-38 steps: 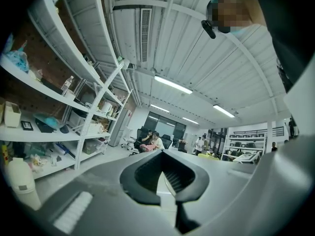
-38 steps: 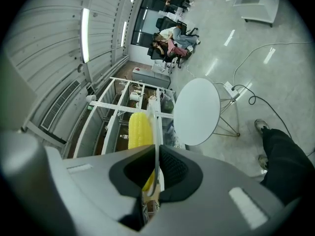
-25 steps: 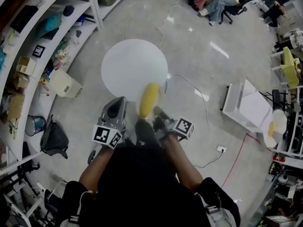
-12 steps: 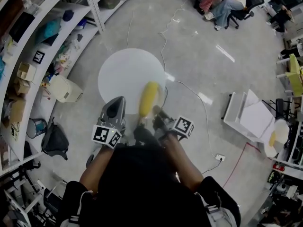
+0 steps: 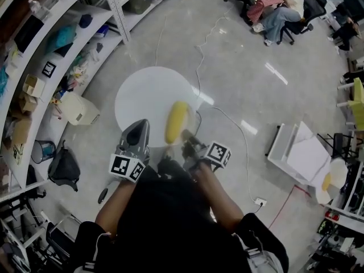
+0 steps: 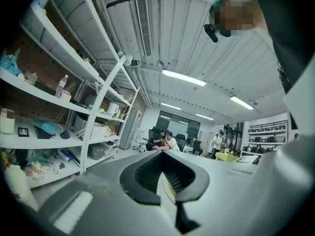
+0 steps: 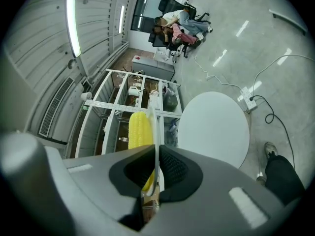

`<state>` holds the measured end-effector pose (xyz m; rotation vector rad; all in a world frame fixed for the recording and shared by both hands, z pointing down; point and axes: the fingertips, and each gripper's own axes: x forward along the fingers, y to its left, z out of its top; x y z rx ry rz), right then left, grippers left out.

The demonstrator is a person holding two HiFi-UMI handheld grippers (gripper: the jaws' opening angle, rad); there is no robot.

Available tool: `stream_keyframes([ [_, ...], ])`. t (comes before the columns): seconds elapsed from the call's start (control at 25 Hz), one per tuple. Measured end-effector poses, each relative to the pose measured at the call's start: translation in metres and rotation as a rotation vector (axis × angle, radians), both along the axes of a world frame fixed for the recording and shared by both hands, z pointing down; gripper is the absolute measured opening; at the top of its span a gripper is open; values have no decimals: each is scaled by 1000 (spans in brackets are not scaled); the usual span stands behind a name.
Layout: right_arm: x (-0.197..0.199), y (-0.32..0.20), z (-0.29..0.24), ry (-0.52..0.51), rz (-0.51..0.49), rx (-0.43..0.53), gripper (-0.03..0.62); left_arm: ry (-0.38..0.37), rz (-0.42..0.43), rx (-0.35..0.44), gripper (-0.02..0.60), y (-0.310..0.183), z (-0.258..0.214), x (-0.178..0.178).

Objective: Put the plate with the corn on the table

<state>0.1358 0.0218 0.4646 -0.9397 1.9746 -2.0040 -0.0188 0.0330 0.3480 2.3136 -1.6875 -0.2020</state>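
Note:
A yellow corn cob (image 5: 176, 122) lies on a clear plate (image 5: 190, 120) held in the air over the near right edge of the round white table (image 5: 149, 98). My right gripper (image 5: 187, 138) is shut on the plate's rim (image 7: 156, 132); the right gripper view shows the corn (image 7: 140, 128) just left of the rim, with the table (image 7: 214, 129) below and ahead. My left gripper (image 5: 138, 131) hovers to the left of the plate at the table's near edge. It looks shut and holds nothing (image 6: 167, 181).
White shelving (image 5: 34, 67) full of boxes curves along the left, with a beige bin (image 5: 79, 108) and a black bag (image 5: 63, 166) on the floor beside it. A cable (image 5: 239, 127) runs right of the table. A white cart (image 5: 296, 147) stands at the right. People sit on chairs (image 5: 278, 4) far off.
The table has drawn nearer in the head view, and the plate with the corn now overlaps more of its near right edge. Both grippers keep their hold and spacing.

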Motion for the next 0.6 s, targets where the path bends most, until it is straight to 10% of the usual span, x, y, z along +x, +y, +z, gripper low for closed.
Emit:
stream_keyframes([
  [0.6,-7,-40,13,-15,-23,1,29,-4,-8,2,1,-32,3,4],
])
